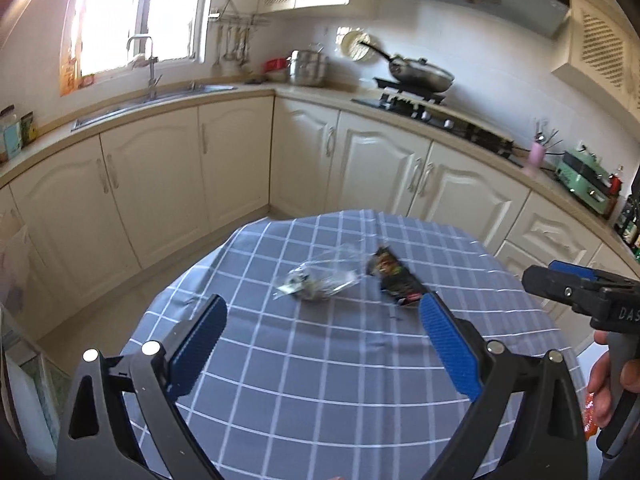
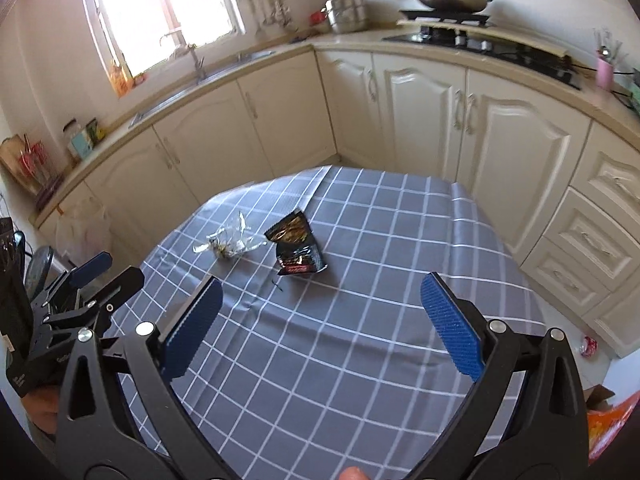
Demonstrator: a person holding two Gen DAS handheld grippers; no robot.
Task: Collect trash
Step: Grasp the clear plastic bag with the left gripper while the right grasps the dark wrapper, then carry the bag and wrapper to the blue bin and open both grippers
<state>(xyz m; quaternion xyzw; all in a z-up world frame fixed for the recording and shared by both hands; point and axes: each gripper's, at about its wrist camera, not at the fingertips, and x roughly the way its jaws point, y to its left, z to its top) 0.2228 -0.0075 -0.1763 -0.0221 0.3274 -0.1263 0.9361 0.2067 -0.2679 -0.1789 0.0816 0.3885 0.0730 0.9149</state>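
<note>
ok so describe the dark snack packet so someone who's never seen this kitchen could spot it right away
Find the table under the grey-blue checked tablecloth in front of the cream cabinets. Two pieces of trash lie near its middle. The snack packet is the right one: flat, black, opaque, with gold print and a red label, while its neighbour, the clear wrapper, is crumpled and see-through.

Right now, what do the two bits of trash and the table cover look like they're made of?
Clear wrapper: thin transparent plastic film, crinkled, glinting; the cloth shows through.
Black snack packet: glossy printed foil or plastic laminate, creased, torn open at the top.
Checked tablecloth: grey-blue with white grid lines, likely wipeable vinyl or coated fabric given its soft sheen and broad wrinkles.
</note>
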